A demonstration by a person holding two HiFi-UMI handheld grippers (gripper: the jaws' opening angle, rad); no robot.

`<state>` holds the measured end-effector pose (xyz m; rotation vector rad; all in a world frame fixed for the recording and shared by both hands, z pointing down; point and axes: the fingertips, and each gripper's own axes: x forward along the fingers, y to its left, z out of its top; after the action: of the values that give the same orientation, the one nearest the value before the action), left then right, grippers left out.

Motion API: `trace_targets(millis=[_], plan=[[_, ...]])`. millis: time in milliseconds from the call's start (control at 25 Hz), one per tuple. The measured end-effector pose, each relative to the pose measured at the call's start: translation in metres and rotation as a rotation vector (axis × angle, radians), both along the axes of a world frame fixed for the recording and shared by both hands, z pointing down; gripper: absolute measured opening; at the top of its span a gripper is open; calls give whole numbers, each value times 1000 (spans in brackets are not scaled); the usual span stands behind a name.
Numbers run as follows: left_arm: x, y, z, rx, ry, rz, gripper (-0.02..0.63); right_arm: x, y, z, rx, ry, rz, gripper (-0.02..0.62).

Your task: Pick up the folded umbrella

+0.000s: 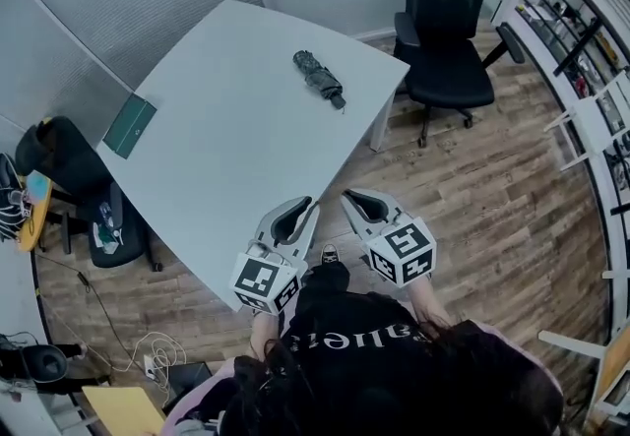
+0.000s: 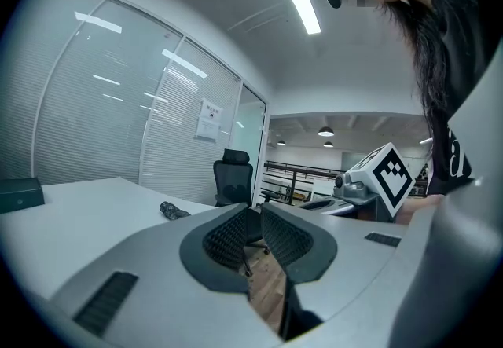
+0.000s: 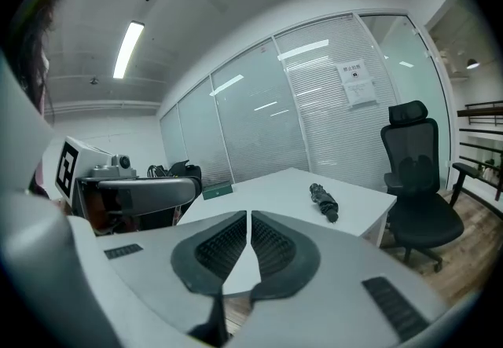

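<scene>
The folded umbrella (image 1: 319,78), dark and rolled tight, lies on the pale table (image 1: 226,149) near its far right corner. It also shows small in the left gripper view (image 2: 174,210) and in the right gripper view (image 3: 324,201). Both grippers hover side by side at the table's near edge, far short of the umbrella. My left gripper (image 1: 311,202) (image 2: 251,210) has its jaws together with nothing between them. My right gripper (image 1: 348,196) (image 3: 248,214) is shut and empty, pointing toward the table.
A green box (image 1: 129,125) rests at the table's left edge. A black office chair (image 1: 445,26) stands beyond the far corner. A dark bag on a seat (image 1: 59,154) is at the left, and metal shelving (image 1: 591,50) lines the right wall.
</scene>
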<state>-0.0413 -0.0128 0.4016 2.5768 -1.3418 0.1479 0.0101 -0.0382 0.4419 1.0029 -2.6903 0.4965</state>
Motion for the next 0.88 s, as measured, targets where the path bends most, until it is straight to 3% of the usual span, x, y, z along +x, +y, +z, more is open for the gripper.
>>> trace_targets(millis=[360, 880], plan=[[-52, -64, 10, 2, -35, 6, 72, -45, -65, 11, -44, 12, 15, 32], [-80, -100, 24, -33, 42, -12, 72, -73, -106, 21, -62, 68, 10, 32]])
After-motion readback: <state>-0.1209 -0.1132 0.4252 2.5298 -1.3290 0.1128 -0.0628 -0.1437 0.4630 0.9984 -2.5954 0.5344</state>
